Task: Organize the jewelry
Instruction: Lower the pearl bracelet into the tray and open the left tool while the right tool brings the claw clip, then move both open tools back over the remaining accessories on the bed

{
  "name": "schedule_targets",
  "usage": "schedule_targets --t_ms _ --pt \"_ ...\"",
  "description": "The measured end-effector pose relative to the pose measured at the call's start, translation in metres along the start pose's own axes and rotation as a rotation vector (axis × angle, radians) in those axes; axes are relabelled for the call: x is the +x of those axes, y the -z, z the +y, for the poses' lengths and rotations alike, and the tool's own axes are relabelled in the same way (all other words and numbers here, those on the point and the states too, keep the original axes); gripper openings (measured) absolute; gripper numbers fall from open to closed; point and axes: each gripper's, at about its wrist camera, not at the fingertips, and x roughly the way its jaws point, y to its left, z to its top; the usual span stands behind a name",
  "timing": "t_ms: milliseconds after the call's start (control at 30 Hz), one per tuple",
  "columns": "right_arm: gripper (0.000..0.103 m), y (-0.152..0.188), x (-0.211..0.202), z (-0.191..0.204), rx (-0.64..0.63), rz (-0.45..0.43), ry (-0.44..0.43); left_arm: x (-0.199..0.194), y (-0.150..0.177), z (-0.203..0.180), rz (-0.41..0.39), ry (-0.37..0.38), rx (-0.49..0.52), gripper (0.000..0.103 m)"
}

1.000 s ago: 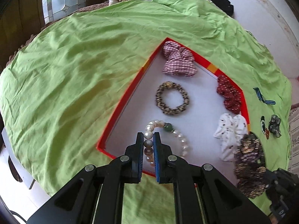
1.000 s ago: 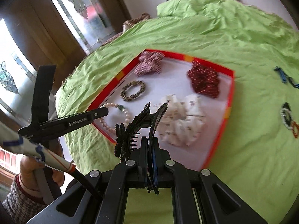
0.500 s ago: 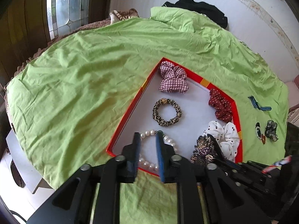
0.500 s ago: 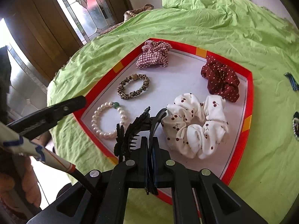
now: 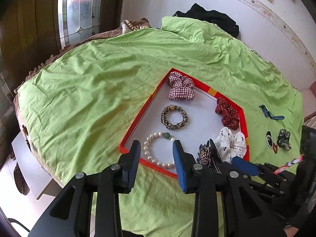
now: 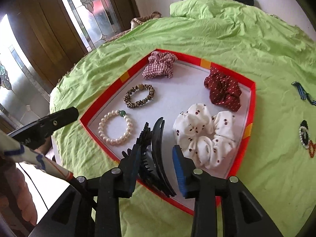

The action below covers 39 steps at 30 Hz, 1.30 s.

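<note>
A red-rimmed tray (image 6: 253, 98) lies on the green cloth. In its near left corner rests a pearl bracelet (image 5: 147, 148) with a green bead. My left gripper (image 5: 157, 148) hovers above it, its jaws opening with nothing between them. A black hair claw (image 6: 158, 136) lies at the tray's near edge between the fingers of my right gripper (image 6: 156, 151). That gripper's jaws are opening and the right pad stands clear of the claw. In the left wrist view, the claw (image 5: 207, 154) shows its sparkly side.
The tray also holds a plaid scrunchie (image 6: 160, 66), a leopard hair tie (image 6: 139, 95), a dark red dotted scrunchie (image 6: 223, 88) and a white cherry scrunchie (image 6: 205, 136). To its right on the cloth lie a striped ribbon (image 5: 271, 114) and small beaded pieces (image 5: 271, 142). Black clothing (image 5: 213, 17) lies at the far edge.
My left gripper let go of the pearl bracelet, rose and drew back as its jaws widened. My right gripper brought the hair claw down onto the tray and opened off it.
</note>
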Motion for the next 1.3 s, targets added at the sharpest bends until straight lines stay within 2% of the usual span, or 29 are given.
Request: schedule_targets --t_ms 167,367,567,867,1300 --pt "0.037 0.01 -0.025 -0.004 0.014 -0.021 -0.005 -0.012 0.009 -0.004 -0.016 -0.016 0.012 0.033" --pt "0.037 0.039 -0.06 -0.018 0.052 -0.054 0.004 -0.027 0.022 -0.017 -0.048 -0.043 0.045 0.038" --pt "0.038 0.073 -0.088 -0.037 0.092 -0.082 0.053 -0.037 0.039 -0.046 -0.067 -0.061 0.13 0.04" --pt "0.039 0.114 -0.117 -0.073 0.186 -0.107 0.106 -0.058 0.063 -0.096 -0.076 -0.019 0.244 0.048" --pt "0.039 0.159 -0.149 -0.125 0.324 -0.142 0.167 -0.074 0.095 -0.154 -0.067 0.013 0.408 0.052"
